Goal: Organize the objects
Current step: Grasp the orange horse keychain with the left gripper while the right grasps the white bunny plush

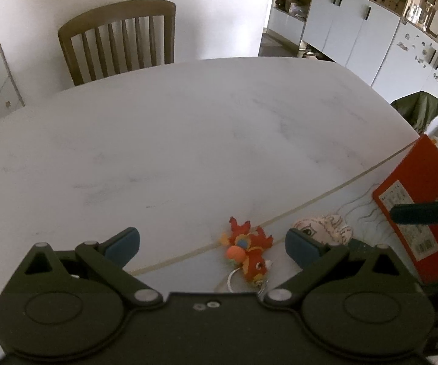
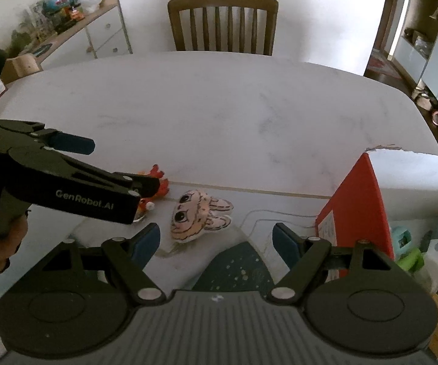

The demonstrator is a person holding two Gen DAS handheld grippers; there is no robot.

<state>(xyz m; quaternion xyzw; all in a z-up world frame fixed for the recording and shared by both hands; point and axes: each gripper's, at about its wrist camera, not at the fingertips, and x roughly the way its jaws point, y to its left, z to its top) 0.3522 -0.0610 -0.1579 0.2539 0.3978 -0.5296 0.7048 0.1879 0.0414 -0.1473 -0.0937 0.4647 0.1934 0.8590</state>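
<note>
Left gripper [image 1: 212, 245] is spread wide over a red dragon toy [image 1: 247, 254] lying near on the table [image 1: 188, 127]. Right gripper [image 2: 215, 240] is spread wide too, with a pink bunny toy [image 2: 197, 214] near it, and a red box [image 2: 361, 203] at right.
</note>
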